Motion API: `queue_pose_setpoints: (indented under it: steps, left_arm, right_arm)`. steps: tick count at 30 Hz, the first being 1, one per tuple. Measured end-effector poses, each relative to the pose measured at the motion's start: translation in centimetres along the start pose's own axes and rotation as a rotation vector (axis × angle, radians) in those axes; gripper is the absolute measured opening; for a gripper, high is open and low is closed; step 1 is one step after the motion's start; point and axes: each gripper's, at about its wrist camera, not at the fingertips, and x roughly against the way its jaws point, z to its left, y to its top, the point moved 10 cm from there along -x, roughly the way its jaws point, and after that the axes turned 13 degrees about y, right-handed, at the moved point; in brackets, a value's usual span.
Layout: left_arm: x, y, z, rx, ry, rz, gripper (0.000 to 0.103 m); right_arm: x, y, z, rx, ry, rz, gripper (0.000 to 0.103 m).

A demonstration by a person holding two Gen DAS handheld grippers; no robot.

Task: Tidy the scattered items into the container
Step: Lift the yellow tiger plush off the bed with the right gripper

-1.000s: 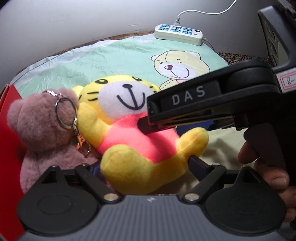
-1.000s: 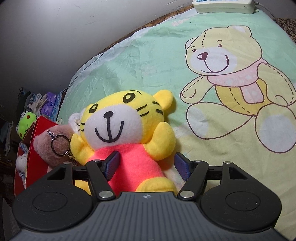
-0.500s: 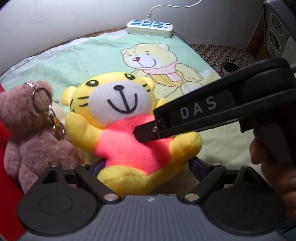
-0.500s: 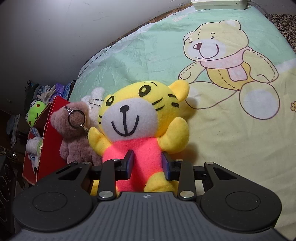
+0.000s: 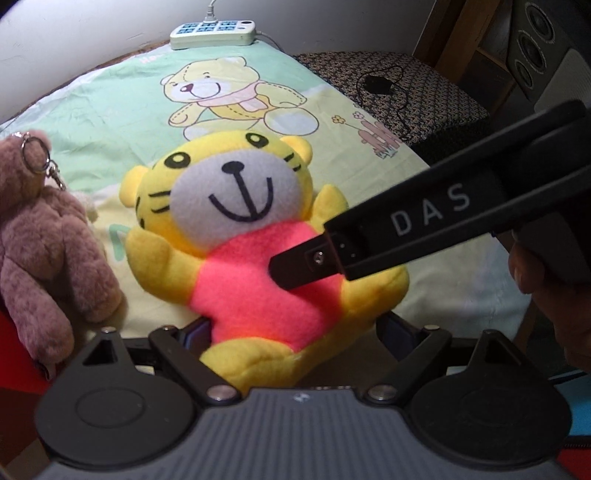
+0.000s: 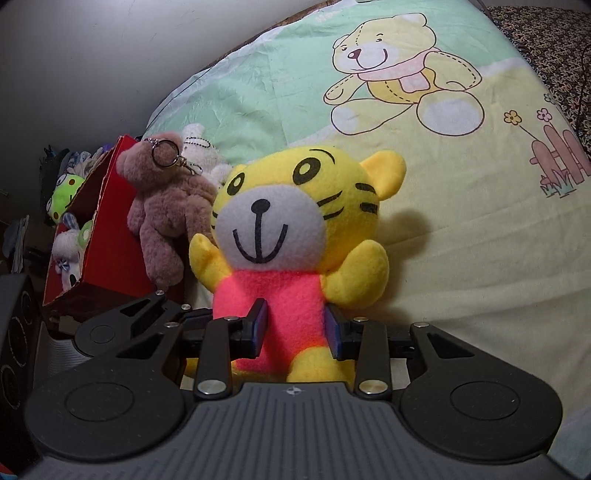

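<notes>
A yellow tiger plush [image 6: 280,221] in a pink shirt is upright above the bear-print sheet. My right gripper [image 6: 295,326] pinches its pink belly between blue pads, and the jaws are opening slightly. In the left wrist view the right gripper's finger [image 5: 295,266] lies across the tiger [image 5: 236,206]. My left gripper [image 5: 293,330] is open wide, with the tiger's legs between its fingers and a gap at the right pad. A brown bear plush [image 6: 166,206] with a keyring leans on the red box [image 6: 107,236] just left of the tiger.
The red box holds a green frog plush [image 6: 64,192] and a white toy [image 6: 68,247]. A white plush [image 6: 199,147] lies behind the brown bear. A power strip [image 5: 212,33] sits at the sheet's far edge. A black charger [image 5: 375,83] and a speaker [image 5: 546,55] are at the right.
The right gripper's jaws closed on the tiger's belly and carried it up off the sheet towards the brown bear and red box. The left gripper moved along with it, still open.
</notes>
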Motion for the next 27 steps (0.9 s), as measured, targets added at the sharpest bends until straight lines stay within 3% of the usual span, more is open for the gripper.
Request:
queue_pose_setpoints:
  steps: [5, 13, 18, 23, 27]
  left_arm:
    - [0.2, -0.9, 0.8, 0.029, 0.002, -0.004, 0.088]
    - [2.0, 1.3, 3.7, 0.166, -0.012, -0.085, 0.092]
    - [-0.4, 2.4, 4.3, 0.253, -0.046, -0.028, 0.088]
    - [-1.8, 2.4, 3.9, 0.273, -0.072, 0.011, 0.083]
    - [-2.7, 2.5, 3.9, 0.274, -0.055, 0.02, 0.083]
  right_arm:
    - [0.4, -0.3, -0.4, -0.016, -0.005, -0.035, 0.044]
    - [1.3, 1.1, -1.7, -0.041, -0.013, -0.094, 0.056]
    - [0.4, 1.9, -2.5, -0.026, -0.014, -0.082, 0.067]
    - [-0.8, 2.0, -3.5, -0.05, 0.013, -0.052, 0.08]
    - [-1.8, 2.1, -3.8, -0.102, 0.063, -0.031, 0.081]
